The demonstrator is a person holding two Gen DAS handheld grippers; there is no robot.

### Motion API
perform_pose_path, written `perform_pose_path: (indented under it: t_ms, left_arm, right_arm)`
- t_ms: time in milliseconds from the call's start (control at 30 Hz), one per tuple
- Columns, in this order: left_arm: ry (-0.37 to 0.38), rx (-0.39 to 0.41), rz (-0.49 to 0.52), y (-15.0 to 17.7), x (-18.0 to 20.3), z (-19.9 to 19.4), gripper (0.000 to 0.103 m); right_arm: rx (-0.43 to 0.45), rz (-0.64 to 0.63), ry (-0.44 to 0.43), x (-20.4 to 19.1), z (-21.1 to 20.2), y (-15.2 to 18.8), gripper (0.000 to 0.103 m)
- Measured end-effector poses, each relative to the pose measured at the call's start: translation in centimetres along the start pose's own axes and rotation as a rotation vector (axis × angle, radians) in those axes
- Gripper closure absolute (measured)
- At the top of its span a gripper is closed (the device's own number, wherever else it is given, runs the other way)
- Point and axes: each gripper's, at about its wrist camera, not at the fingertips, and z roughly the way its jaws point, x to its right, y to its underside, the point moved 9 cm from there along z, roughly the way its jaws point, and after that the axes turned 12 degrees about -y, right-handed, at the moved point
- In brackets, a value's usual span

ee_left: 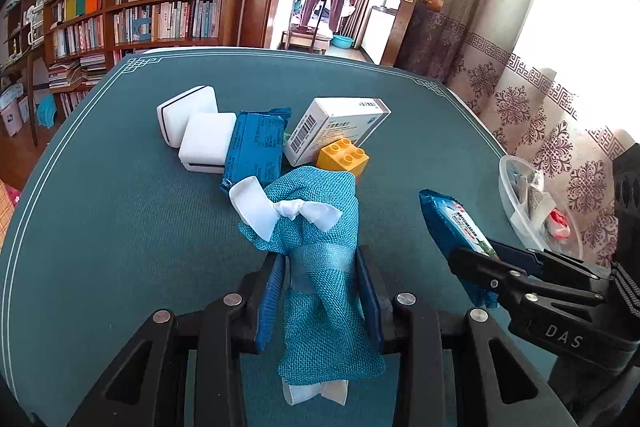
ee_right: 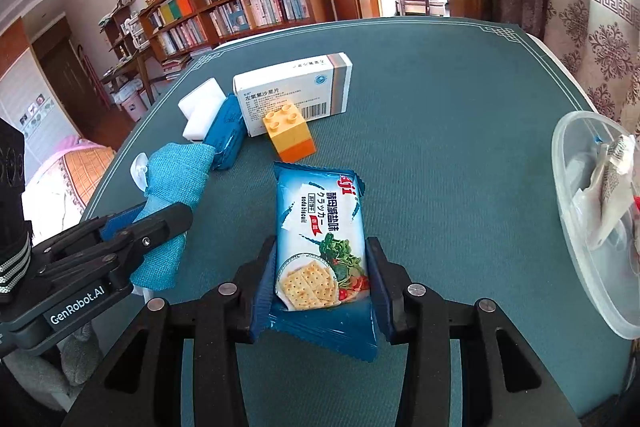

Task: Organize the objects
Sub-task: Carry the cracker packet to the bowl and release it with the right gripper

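While the left gripper (ee_left: pixel 320 283) clamps a teal mesh pouch (ee_left: pixel 320 227) and the right gripper (ee_right: pixel 320 275) clamps a blue cracker packet (ee_right: pixel 320 239), four items remain beside the clear plastic tub (ee_right: pixel 592 227).

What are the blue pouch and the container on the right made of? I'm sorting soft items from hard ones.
Blue pouch: looks like coarse woven fabric, matte, with a visible mesh weave and a glossy white ribbon knot. Container: apparently clear plastic, smooth and shiny; its contents show through the wall.

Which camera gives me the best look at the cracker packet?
The right wrist view: the cracker packet lies face up between the right tool pads, its print readable. The left wrist view catches only its edge, seen side-on.
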Motion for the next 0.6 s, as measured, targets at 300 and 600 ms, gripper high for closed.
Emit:
perform_pose_path:
  t_ms: [300, 600]
  left_arm:
    - [0.044, 0.015, 0.068, -0.3, 4.1, -0.8, 0.065]
    - [0.084, 0.018, 0.148, -0.6, 8.8, -1.1, 0.065]
  right_arm:
    - [0.092, 0.13, 0.067, 5.9, -6.8, -0.6, 0.06]
    - [0.2, 0.251, 0.184, 13.7, -13.1, -1.0, 0.06]
